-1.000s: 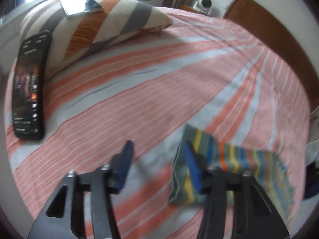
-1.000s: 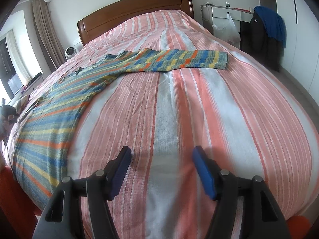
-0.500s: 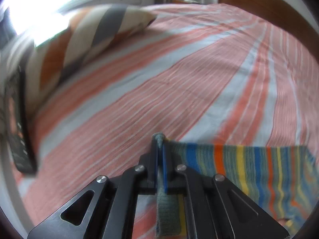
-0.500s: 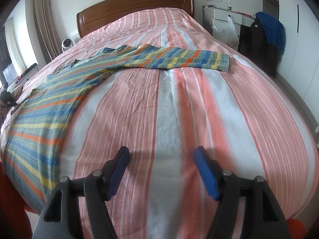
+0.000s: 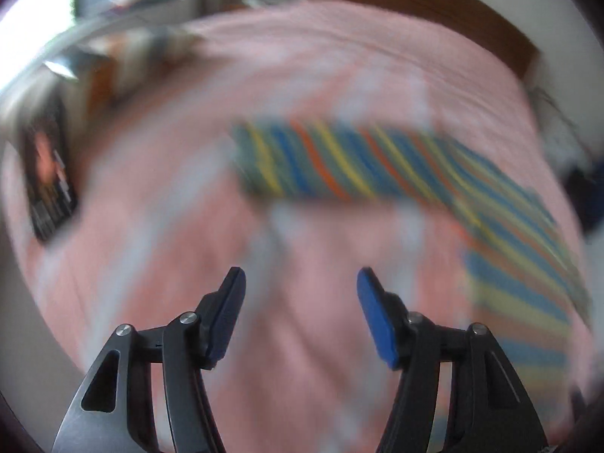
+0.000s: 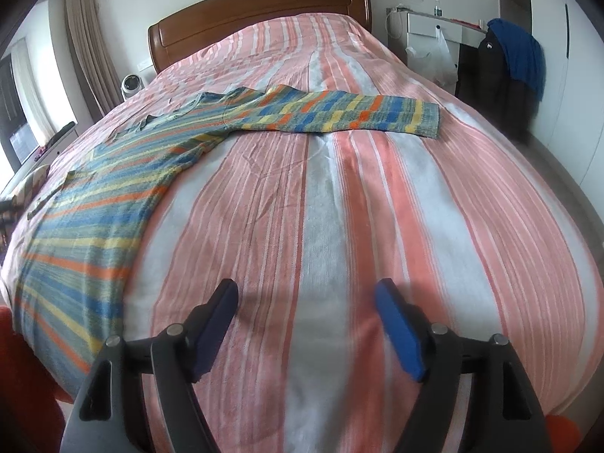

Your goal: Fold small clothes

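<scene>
Right wrist view gives us the bed (image 6: 339, 196) first, its pink, orange and white striped cover filling nearly the whole frame, with the wooden headboard (image 6: 260, 19) at the far end. Taking the headboard as our landmark, the sweater (image 6: 124, 188) lies flat on the cover below and left of it, its body running down toward the near left edge of the bed. One sleeve (image 6: 339, 115) stretches out to the right, straight across the bed, about halfway between the headboard and our right tool (image 6: 307, 324). Right of the headboard we see a white cabinet and a chair draped with a blue garment (image 6: 521, 53); left of it, curtains and a small white fan (image 6: 132, 85).

Our right tool is spread wide and holds nothing, hovering over bare cover well short of the sleeve.

In the left wrist view, heavily blurred, we see the headboard (image 5: 415, 3) at the top, the sweater's other sleeve (image 5: 339, 166) lying on the cover below it, and a dark phone (image 5: 49, 181) far to the left. Our left tool (image 5: 300, 313) is also wide open and empty, apart from the sleeve.
</scene>
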